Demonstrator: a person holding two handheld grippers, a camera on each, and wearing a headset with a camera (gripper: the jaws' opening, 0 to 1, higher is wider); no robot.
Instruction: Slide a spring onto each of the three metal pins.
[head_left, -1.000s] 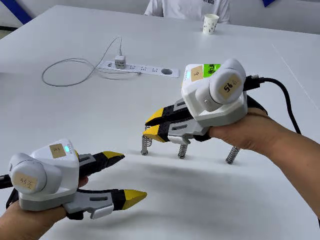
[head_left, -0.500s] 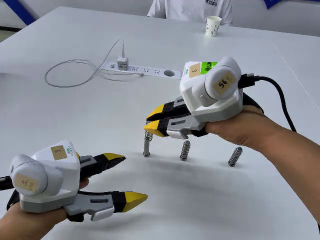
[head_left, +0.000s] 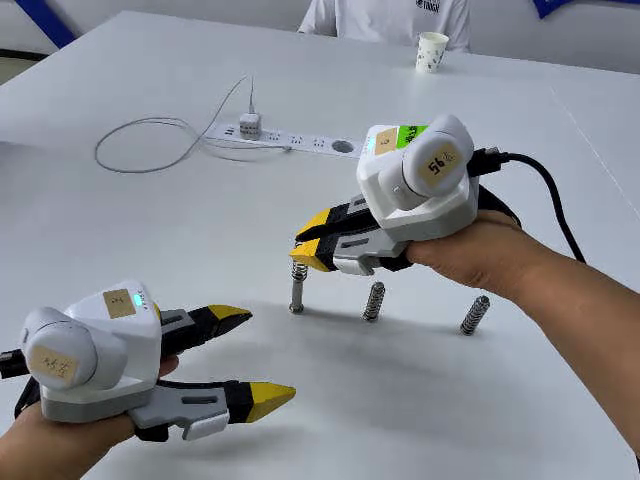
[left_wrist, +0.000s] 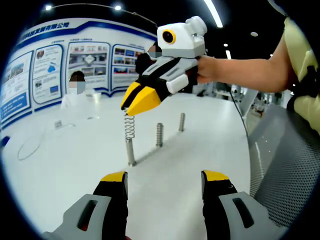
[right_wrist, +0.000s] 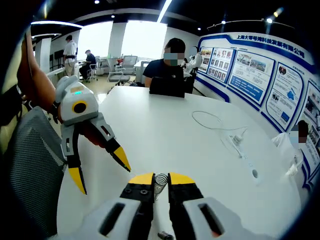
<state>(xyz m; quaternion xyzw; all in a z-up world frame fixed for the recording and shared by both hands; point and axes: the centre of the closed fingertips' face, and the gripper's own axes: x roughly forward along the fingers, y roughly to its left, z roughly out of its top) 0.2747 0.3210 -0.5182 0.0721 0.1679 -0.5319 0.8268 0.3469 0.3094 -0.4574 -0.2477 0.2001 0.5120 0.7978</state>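
Three upright metal pins stand in a row on the white table (head_left: 150, 230). My right gripper (head_left: 306, 252) is shut on the top of a spring (head_left: 299, 270) held over the left pin (head_left: 296, 298), whose lower shaft is bare. The middle pin's spring (head_left: 374, 300) and the right pin's spring (head_left: 474, 314) stand untouched. In the right gripper view the spring (right_wrist: 160, 183) sits pinched between the yellow tips of that gripper (right_wrist: 160, 179). My left gripper (head_left: 258, 357) hovers open at the near left, holding nothing. In the left gripper view that gripper (left_wrist: 165, 176) faces the held spring (left_wrist: 130, 125).
A white power strip (head_left: 290, 141) with a plugged charger and a looped cable lies at the back left. A paper cup (head_left: 431, 51) stands near the far edge, by a seated person (head_left: 385, 15). A black cable (head_left: 545, 195) trails from the right gripper.
The right gripper has risen with the spring's top end, so the spring sits higher on the left pin and bare shaft shows below. The left gripper has stayed put and open.
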